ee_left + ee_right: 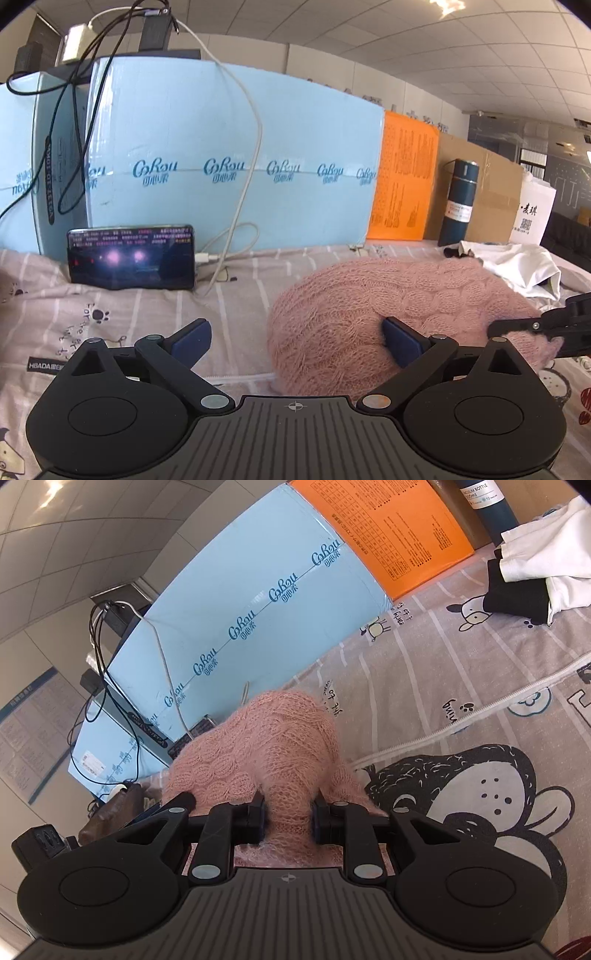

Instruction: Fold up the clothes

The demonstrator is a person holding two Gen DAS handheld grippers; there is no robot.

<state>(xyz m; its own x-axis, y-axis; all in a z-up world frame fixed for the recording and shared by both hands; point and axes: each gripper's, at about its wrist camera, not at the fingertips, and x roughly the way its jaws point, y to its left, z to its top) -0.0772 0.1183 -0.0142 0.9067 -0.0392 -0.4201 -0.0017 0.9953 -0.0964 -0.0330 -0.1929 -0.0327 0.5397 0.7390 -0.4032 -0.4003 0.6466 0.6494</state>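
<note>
Jaws of the right gripper (287, 818) are clamped on a bunched fold of the pink knit sweater (373, 310), which lies heaped on the patterned bedsheet (147, 314); the left gripper (297, 341) gapes wide, holding nothing. Fuzzy, loose knit could snag or slip if pulled by one pinch alone. Only the left view shows the phone (131, 256); the right view shows the grip itself.

Office room, tiled ceiling (443, 55), stacked cartons (229, 155), wall notice board (29, 731)

"CoRou" on blue box (229, 155), "HBADA" on bedsheet label (44, 366)
</note>
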